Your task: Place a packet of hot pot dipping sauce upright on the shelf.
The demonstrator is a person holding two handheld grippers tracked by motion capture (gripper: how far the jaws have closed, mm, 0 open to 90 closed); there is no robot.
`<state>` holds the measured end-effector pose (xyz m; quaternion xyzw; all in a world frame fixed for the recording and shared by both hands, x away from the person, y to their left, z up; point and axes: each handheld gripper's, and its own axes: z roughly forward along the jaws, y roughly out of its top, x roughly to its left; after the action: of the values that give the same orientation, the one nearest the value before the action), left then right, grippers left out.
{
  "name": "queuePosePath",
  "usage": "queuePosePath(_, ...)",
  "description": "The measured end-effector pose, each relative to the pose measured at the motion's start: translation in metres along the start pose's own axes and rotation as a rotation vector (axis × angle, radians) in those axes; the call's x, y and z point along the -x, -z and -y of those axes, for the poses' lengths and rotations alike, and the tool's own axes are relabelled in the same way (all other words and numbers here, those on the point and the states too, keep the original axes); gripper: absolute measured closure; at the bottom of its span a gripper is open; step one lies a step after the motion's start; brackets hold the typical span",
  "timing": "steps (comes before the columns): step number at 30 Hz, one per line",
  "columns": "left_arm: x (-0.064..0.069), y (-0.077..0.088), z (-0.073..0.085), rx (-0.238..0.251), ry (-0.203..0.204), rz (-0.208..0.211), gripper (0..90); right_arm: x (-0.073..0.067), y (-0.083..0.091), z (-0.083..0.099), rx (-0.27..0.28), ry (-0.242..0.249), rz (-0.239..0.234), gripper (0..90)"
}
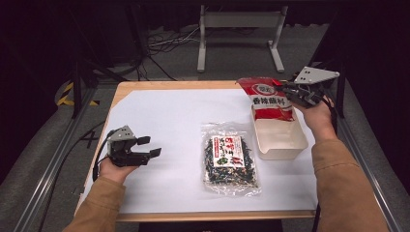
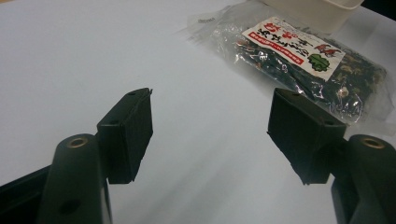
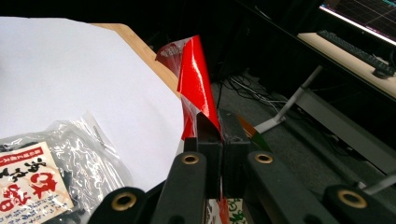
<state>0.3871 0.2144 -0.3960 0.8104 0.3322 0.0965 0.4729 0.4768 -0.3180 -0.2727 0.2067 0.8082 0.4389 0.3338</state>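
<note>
The red packet [image 1: 267, 99] is pinched at its edge by the closed jaws of the right gripper [image 1: 296, 93], at two o'clock on the table [image 1: 145, 87], its lower end dipped into the white tub [image 1: 283, 140]. The left gripper [image 1: 151, 147] is held open and empty at eight o'clock. A seaweed bag [image 1: 229, 158] is laid between them.
</note>
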Motion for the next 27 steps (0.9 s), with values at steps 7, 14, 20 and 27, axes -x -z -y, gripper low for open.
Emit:
queuePosePath(7, 0.0, -0.001, 0.0, -0.003, 0.0, 0.004, 31.0, -0.002, -0.003, 0.004, 0.007, -0.009, -0.062, 87.8)
queuePosePath(14, 0.0, -0.001, 0.0, -0.007, -0.003, 0.011, 31.0, -0.002, -0.005, 0.01, -0.011, -0.011, -0.064, 86.9)
queuePosePath(20, -0.001, -0.001, 0.0, -0.006, -0.004, 0.008, 31.0, 0.003, -0.002, 0.018, -0.009, -0.039, -0.033, 85.6)
queuePosePath(27, 0.001, -0.002, 0.0, -0.011, 0.003, 0.011, 31.0, 0.009, 0.005, 0.03, -0.041, -0.092, 0.008, 86.5)
